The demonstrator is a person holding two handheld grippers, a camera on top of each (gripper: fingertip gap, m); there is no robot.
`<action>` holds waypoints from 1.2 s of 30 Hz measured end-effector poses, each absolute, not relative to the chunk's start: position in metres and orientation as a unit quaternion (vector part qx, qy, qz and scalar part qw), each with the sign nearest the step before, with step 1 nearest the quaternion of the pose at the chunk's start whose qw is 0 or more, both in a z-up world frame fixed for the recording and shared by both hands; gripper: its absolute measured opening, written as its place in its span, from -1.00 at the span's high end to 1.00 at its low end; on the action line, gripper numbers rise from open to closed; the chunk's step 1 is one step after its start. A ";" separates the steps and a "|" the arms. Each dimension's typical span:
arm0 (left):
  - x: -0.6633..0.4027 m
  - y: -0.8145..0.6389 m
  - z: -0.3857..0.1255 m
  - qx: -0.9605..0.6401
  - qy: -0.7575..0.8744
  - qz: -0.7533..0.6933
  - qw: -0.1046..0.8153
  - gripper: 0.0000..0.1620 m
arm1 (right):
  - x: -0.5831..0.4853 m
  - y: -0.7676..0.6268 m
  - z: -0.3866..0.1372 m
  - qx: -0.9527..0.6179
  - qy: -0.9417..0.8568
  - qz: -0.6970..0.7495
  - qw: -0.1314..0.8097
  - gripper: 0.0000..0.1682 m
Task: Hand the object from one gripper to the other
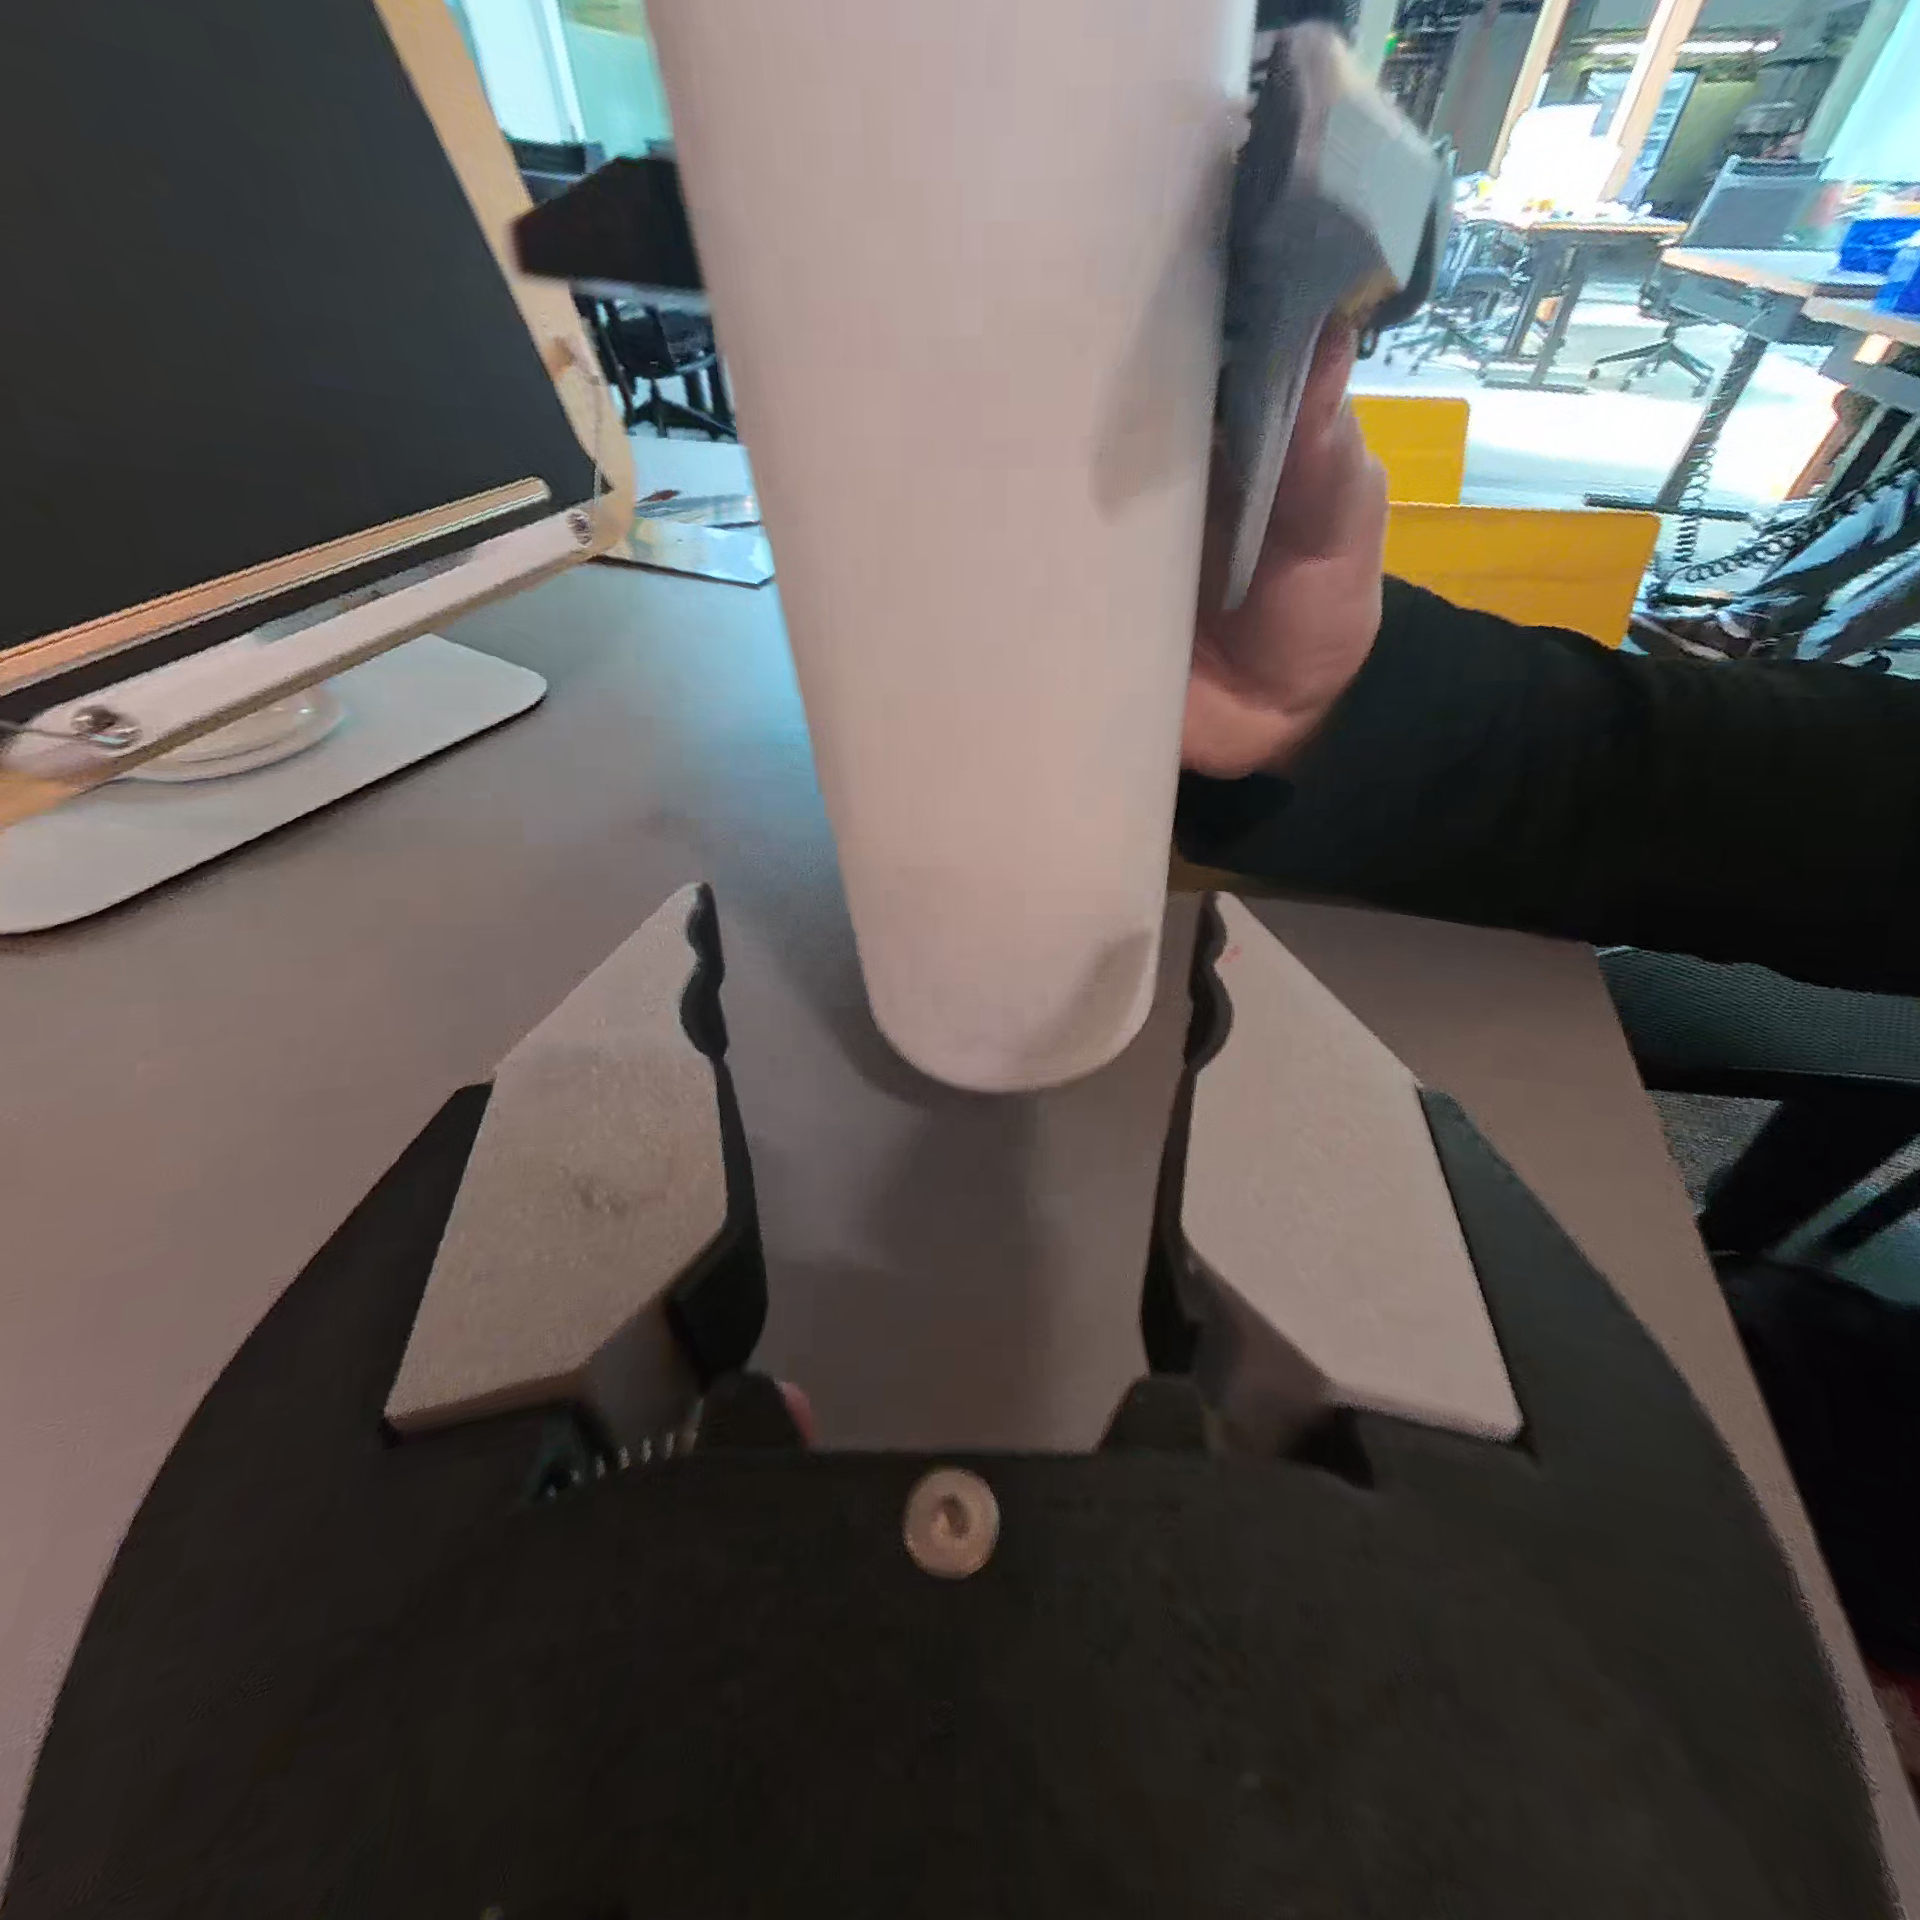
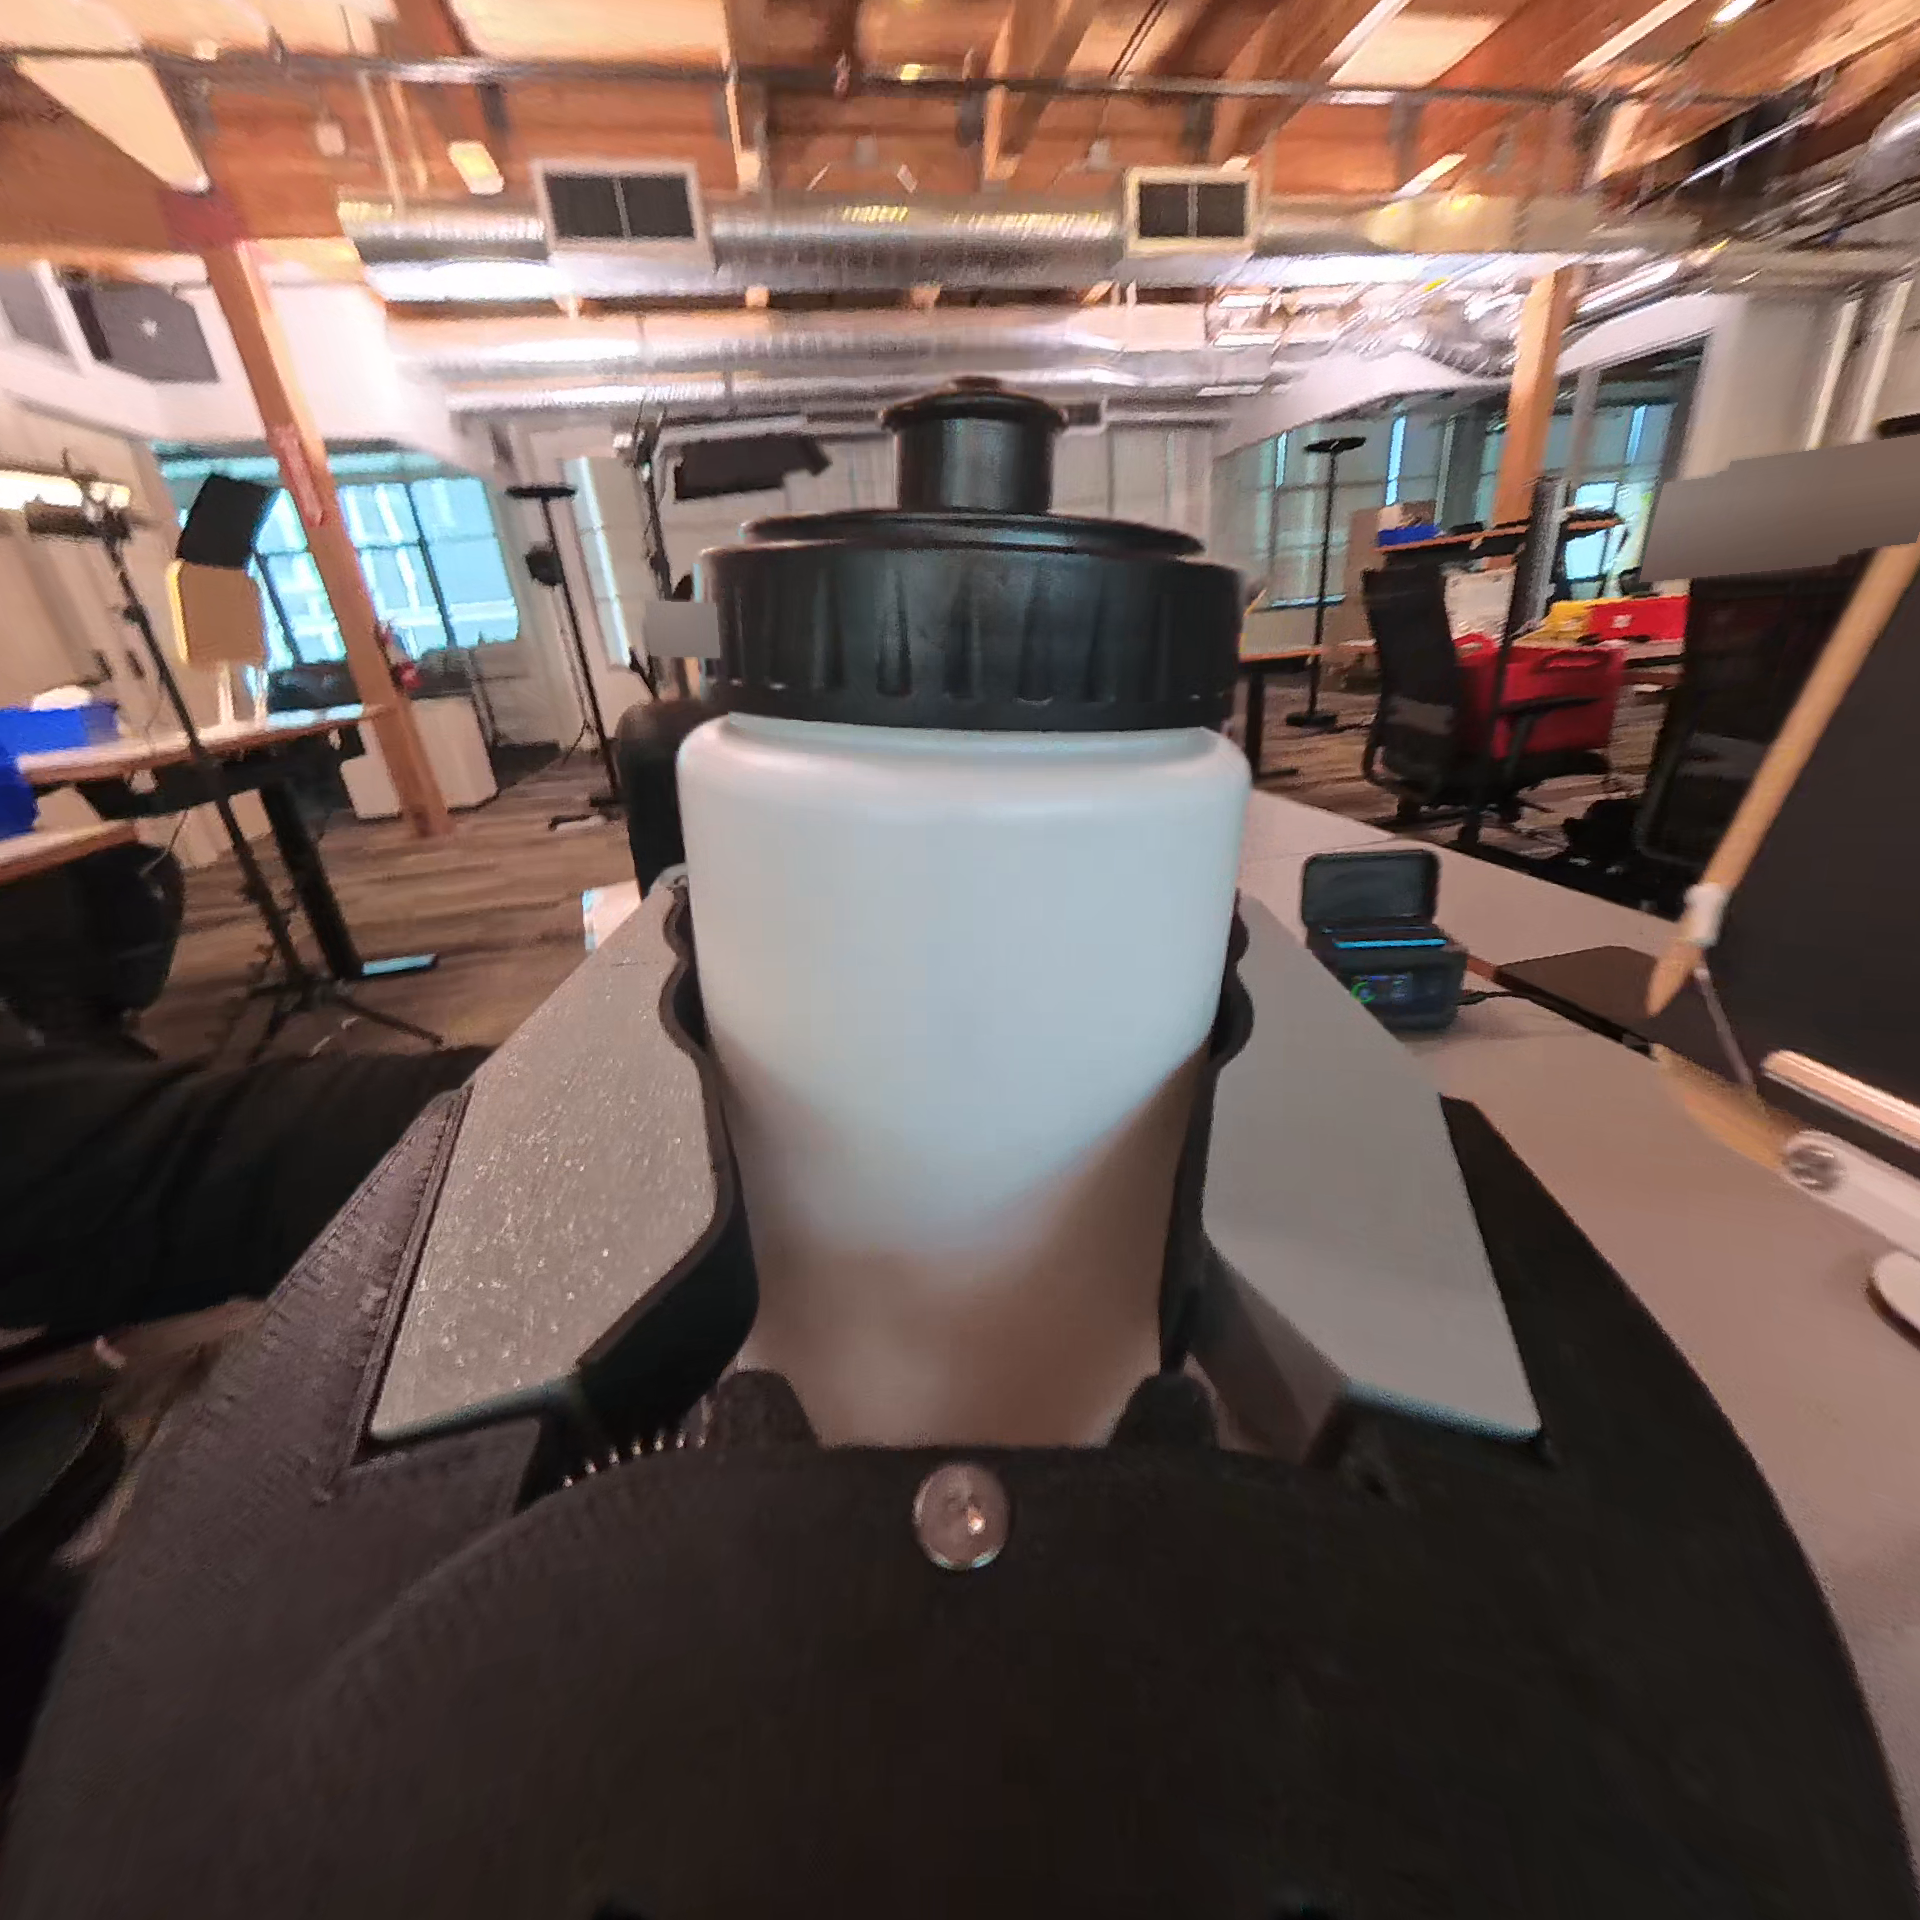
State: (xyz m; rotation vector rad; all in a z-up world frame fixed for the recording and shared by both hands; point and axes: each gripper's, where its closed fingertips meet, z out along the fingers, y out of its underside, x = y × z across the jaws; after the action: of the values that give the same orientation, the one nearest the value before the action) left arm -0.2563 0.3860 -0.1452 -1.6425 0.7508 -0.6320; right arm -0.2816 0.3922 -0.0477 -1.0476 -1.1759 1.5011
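Observation:
A white bottle (image 2: 966, 987) with a black cap (image 2: 971, 623) stands upright between the fingers of my right gripper (image 2: 956, 935), which is shut on its body. In the left wrist view the bottle (image 1: 977, 520) hangs from above with its bottom end just above the grey table (image 1: 312, 1143). That end sits between the fingertips of my left gripper (image 1: 954, 935), which is open, with a gap on each side. The right gripper (image 1: 1320, 260) and the hand (image 1: 1288, 644) that holds it show at the bottle's right side.
A monitor (image 1: 260, 364) on a white stand (image 1: 260, 779) tilts at the table's left. Yellow panels (image 1: 1507, 561) stand beyond the table's right edge. In the right wrist view a black case (image 2: 1382, 956), a phone (image 2: 1590, 987) and the monitor (image 2: 1818, 831) lie to the right. My hands' fingertips stand some 10 centimeters from each other.

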 end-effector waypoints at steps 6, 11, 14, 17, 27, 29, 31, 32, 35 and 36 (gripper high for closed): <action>-0.234 0.379 -0.151 -0.685 0.365 -0.257 0.575 -0.20 | -0.305 0.340 -0.070 -0.385 -0.552 0.618 0.406 -0.14; -0.234 0.383 -0.159 -0.689 0.399 -0.189 0.574 -0.20 | -0.309 0.332 -0.078 -0.380 -0.573 0.606 0.400 -0.16; -0.243 0.391 -0.148 -0.675 0.393 -0.127 0.611 -0.21 | -0.303 0.333 -0.068 -0.378 -0.558 0.624 0.395 -0.19; -0.273 0.406 -0.134 -0.656 0.372 0.011 0.656 -0.21 | -0.294 0.338 -0.057 -0.370 -0.547 0.632 0.405 -0.15; -0.348 0.416 -0.096 -0.505 0.375 0.408 0.662 -0.21 | -0.285 0.332 -0.073 -0.437 -0.519 0.711 0.185 -0.46; -0.345 0.413 -0.094 -0.457 0.401 0.445 0.658 -0.20 | -0.278 0.336 -0.070 -0.440 -0.485 0.747 0.118 -0.44; -0.345 0.412 -0.097 -0.436 0.415 0.477 0.640 -0.20 | -0.273 0.346 -0.064 -0.445 -0.435 0.780 0.062 -0.34; -0.343 0.412 -0.098 -0.427 0.423 0.488 0.633 -0.21 | -0.273 0.349 -0.069 -0.456 -0.422 0.782 0.039 -0.26; -0.335 0.412 -0.103 -0.378 0.451 0.545 0.597 -0.21 | -0.281 0.344 -0.102 -0.513 -0.439 0.737 -0.004 -0.39; -0.333 0.413 -0.105 -0.365 0.457 0.562 0.585 -0.21 | -0.283 0.339 -0.109 -0.521 -0.442 0.730 -0.022 -0.46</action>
State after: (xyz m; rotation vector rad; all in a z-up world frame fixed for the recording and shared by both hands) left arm -0.3327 0.4126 -0.1051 -0.8515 1.0649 1.3119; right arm -0.2831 0.3386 -0.1089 -1.6589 -1.4092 2.3263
